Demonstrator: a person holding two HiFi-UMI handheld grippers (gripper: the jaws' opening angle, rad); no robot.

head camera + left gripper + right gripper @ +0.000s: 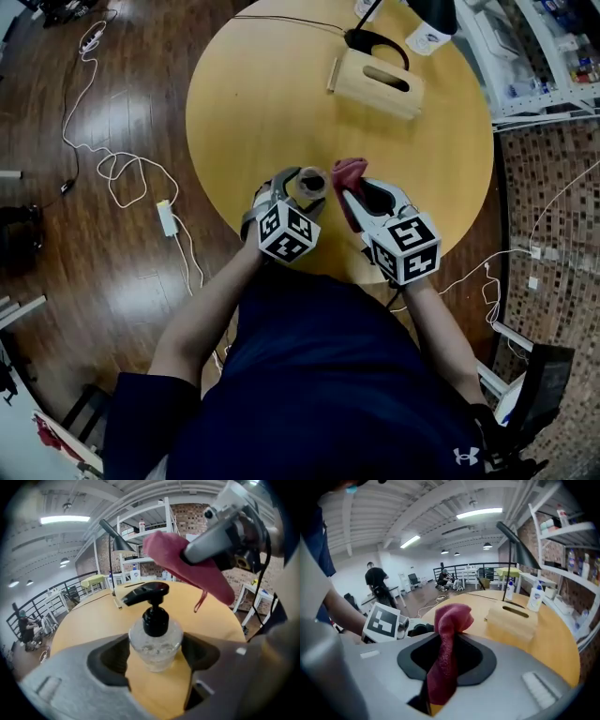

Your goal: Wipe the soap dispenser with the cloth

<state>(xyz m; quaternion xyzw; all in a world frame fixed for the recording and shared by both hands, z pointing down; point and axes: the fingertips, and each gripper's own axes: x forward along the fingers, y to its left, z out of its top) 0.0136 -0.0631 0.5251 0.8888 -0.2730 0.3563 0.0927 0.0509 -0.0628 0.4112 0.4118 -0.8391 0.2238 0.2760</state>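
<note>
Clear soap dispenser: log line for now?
left gripper: jaws around clear black-pump soap dispenser, grip unclear | right gripper: holds red cloth | wipe: not started

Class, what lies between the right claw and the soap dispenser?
Only the red cloth, gripped by the right claw and reaching toward the soap dispenser. The head view shows it.

The table (pixel 244 103) is pale yellow wood. On it, the soap dispenser (pixel 157 639) has a clear body and a black pump, and the box (pixel 378 84) is light wood. The cloth (pixel 451 616) is dark pinkish red. The left tool (pixel 155 656) and right tool (pixel 446 656) are grey with black pads, and their cubes are white with black square markers. Around the table, the floor (pixel 103 272) is dark brown glossy planks, crossed by a white cable (pixel 122 169).
</note>
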